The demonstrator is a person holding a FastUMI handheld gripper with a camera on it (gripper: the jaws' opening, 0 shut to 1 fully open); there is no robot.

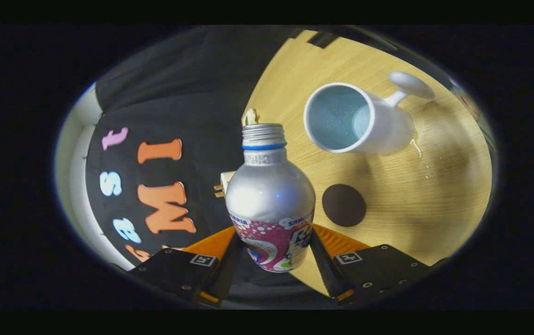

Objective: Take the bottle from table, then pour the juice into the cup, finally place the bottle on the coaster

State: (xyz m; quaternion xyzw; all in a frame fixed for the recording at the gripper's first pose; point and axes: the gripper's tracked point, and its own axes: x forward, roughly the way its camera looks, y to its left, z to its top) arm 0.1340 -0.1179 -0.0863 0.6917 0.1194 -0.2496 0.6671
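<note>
The tool is gripping the bottle, both fingers pressing on its lower body, lifting it clear of the surface. The bottle's long axis is running along the fingers, its uncapped neck pointing away, just short of the cup. Tilted this way, it appears ready for pouring. The coaster is lying beside the bottle, nearer than the cup.
</note>
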